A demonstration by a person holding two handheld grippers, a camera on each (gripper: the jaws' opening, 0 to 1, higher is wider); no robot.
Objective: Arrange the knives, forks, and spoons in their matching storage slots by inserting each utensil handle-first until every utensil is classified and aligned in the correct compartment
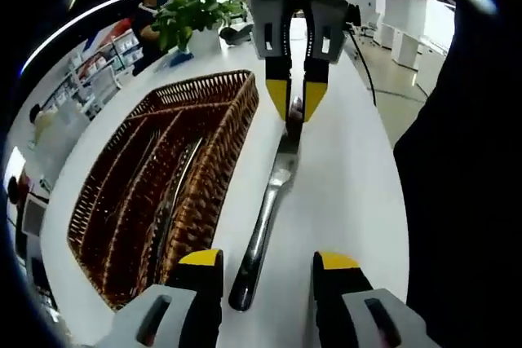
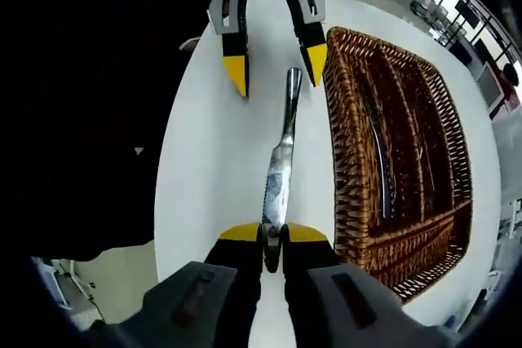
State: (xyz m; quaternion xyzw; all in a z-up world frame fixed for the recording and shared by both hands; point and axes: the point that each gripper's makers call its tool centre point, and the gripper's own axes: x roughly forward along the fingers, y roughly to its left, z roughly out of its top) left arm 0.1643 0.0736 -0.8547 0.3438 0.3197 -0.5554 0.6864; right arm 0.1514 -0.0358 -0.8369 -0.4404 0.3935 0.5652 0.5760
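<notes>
Right gripper clamped on knife blade end, knife flat on counter beside wicker tray. Left gripper jaws wide, straddling handle end. Handover step; next, left closes, feeds handle-first into slot.

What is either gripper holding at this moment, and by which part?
The right gripper is shut on the blade end of a table knife lying on the white table. The left gripper is open around the handle end, not gripping.

Grey grippers with black jaws tipped yellow; dark clothing
</notes>
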